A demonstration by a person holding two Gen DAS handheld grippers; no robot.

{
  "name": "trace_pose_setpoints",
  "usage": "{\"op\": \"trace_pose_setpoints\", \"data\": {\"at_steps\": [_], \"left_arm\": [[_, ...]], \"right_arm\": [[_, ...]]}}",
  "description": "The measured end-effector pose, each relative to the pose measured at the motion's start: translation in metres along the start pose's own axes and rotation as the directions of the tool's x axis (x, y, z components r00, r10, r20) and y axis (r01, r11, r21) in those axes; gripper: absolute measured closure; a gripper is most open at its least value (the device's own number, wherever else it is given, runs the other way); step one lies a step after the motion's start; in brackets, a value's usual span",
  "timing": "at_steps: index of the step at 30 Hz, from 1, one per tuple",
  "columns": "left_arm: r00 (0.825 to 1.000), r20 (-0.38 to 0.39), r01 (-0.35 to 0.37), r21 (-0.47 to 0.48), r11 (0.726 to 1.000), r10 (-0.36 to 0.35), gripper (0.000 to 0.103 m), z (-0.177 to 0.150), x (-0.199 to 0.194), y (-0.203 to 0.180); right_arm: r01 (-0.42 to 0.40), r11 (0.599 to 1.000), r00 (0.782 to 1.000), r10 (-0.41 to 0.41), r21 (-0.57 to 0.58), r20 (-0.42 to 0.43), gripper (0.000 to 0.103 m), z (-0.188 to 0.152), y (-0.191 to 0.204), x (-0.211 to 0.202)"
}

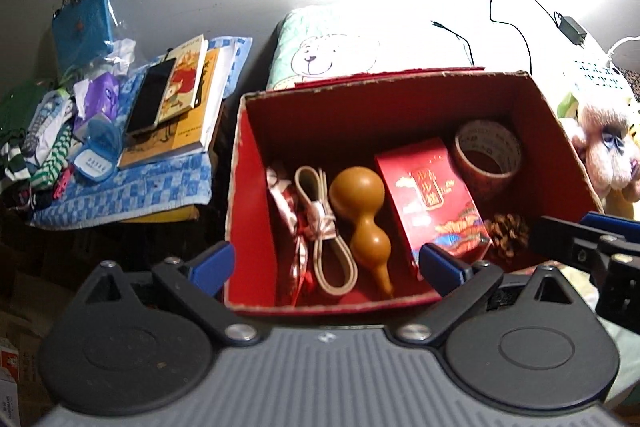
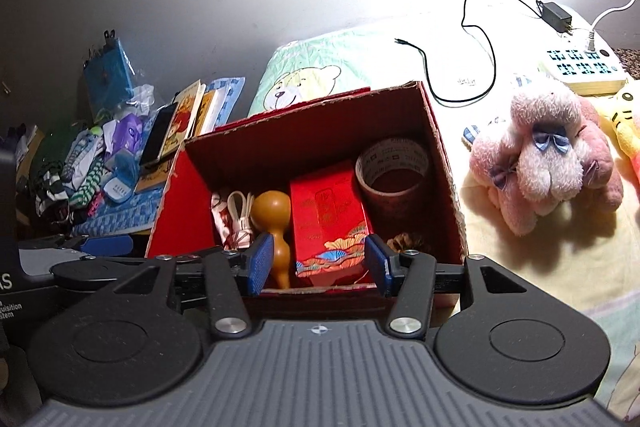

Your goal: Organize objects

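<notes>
A: Count inside the red box point(image 1: 256, 187)?
B: One gourd point(image 1: 362, 215); one red packet point(image 1: 430, 199); one tape roll point(image 1: 488, 153); one pinecone point(image 1: 510, 235); one cable point(image 1: 324, 227).
A: Tools?
B: Left tool point(image 1: 326, 265) wide open, empty, at near rim; right tool point(image 2: 318, 263) open, empty, there too.

Both handheld grippers look alike. The left gripper point(image 1: 326, 265) has a grey ribbed body, two round black discs at four and eight o'clock, black angled link arms with silver screws, and blue padded fingertips point(image 1: 442, 265). The right gripper point(image 2: 318, 265) matches, with textured blue pads point(image 2: 262, 263) and a small crosshair mark.
</notes>
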State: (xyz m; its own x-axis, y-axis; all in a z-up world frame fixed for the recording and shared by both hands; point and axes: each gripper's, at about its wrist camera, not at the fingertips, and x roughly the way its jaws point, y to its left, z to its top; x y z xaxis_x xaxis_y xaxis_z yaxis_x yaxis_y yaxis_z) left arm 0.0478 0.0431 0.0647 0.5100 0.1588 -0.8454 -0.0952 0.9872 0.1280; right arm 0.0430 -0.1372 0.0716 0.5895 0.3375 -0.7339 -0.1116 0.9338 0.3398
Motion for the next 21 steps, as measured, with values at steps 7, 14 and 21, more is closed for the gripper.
{"op": "trace_pose_setpoints", "data": {"at_steps": [7, 14, 21], "left_arm": [[0.999, 0.023, -0.023, 0.014, 1.0, 0.022, 0.004, 0.008, 0.016, 0.0], [0.998, 0.043, -0.035, 0.009, 0.999, 0.035, 0.004, 0.014, 0.032, 0.006], [0.998, 0.051, -0.024, 0.004, 1.0, 0.024, 0.004, 0.016, 0.045, 0.003]], "right_arm": [[0.041, 0.999, 0.998, -0.041, -0.01, 0.043, 0.05, 0.005, -0.001, 0.014], [0.065, 0.996, 0.995, -0.061, -0.054, 0.074, 0.05, 0.009, 0.001, 0.032], [0.071, 0.995, 0.993, -0.064, -0.069, 0.1, 0.05, 0.007, -0.001, 0.045]]}}
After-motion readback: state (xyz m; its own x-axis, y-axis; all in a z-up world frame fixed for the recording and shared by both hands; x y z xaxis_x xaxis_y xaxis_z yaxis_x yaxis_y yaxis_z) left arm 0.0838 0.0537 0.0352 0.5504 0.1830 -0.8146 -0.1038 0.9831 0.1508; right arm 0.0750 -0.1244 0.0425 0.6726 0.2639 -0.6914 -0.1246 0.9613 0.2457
